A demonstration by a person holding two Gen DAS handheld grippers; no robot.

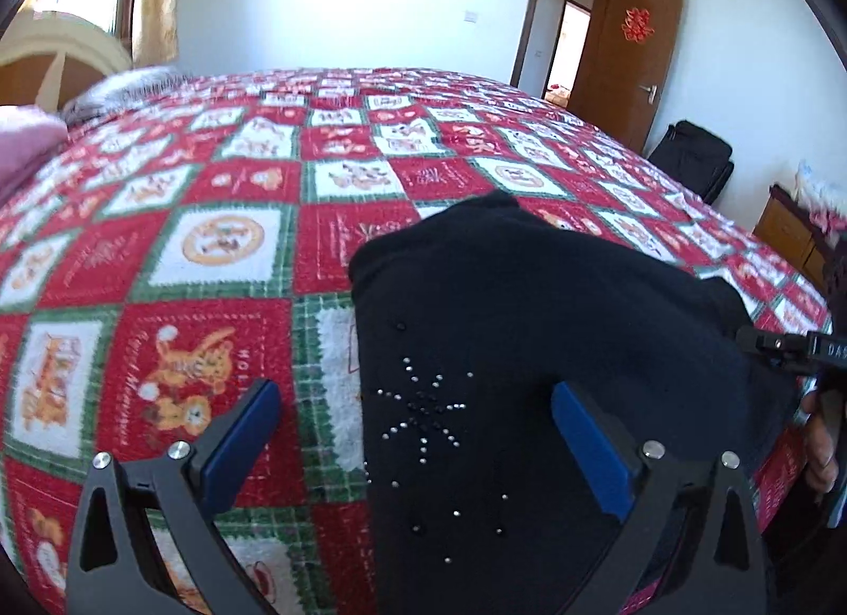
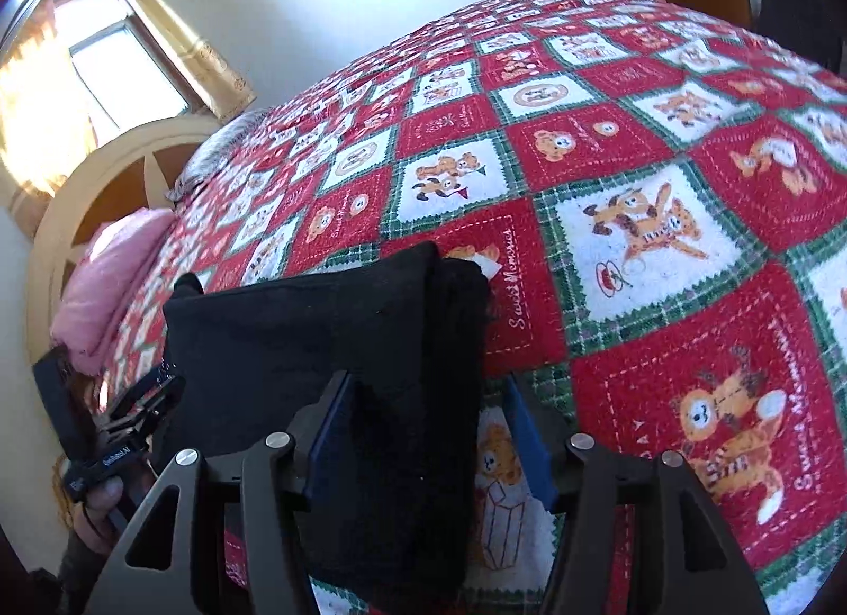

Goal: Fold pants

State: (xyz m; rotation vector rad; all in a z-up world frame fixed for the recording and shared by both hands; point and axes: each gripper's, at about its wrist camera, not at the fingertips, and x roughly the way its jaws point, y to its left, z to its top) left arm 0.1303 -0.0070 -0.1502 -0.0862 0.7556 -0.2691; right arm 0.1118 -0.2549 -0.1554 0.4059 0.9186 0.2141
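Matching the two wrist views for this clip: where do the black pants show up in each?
Left wrist: black pants fill lower centre-right, rhinestone star facing up, between the open left gripper fingers.
Right wrist: pants lower centre-left, folded edge reaching between the open right gripper fingers.
Shared landmark: pink pillow.

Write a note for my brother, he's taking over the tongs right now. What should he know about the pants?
Left tongs: open, holding nothing, over the sparkly part of the black pants.
Right tongs: open, straddling the pants' edge, not gripping.
Pants: lying on the red patchwork blanket, near the bed's front edge.
Done: pants are already folded into a compact bundle.
Left: maybe one more fold or smoothing; hard to tell from here.
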